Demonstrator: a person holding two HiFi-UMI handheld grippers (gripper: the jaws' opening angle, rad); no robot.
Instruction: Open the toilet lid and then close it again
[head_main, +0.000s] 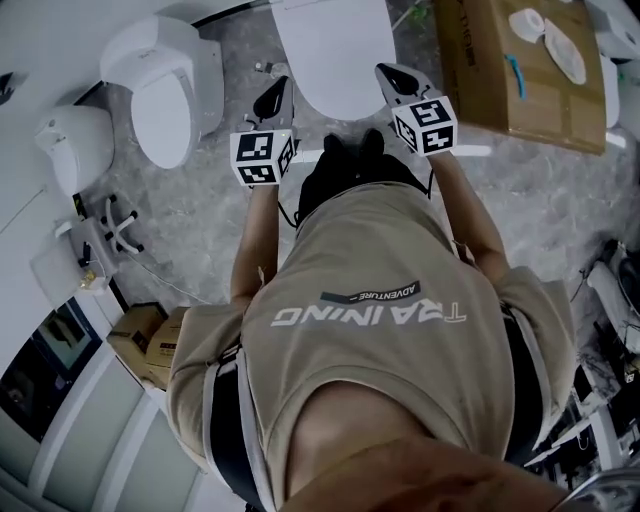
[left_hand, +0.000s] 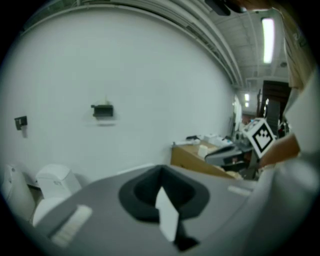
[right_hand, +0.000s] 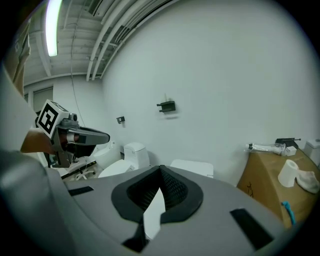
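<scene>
Right tool (right_hand: 160, 170) jaws together, nothing between; left tool (right_hand: 104, 136) far left; white toilet (right_hand: 133, 154) beyond.

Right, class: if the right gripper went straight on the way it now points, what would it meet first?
Most likely the white wall. The right gripper points roughly level, passing close by the toilet, though depth is unclear.

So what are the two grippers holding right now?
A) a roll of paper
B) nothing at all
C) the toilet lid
B: the left gripper and the right gripper both have their jaws together with nothing between them, and neither grips the toilet lid.
</scene>
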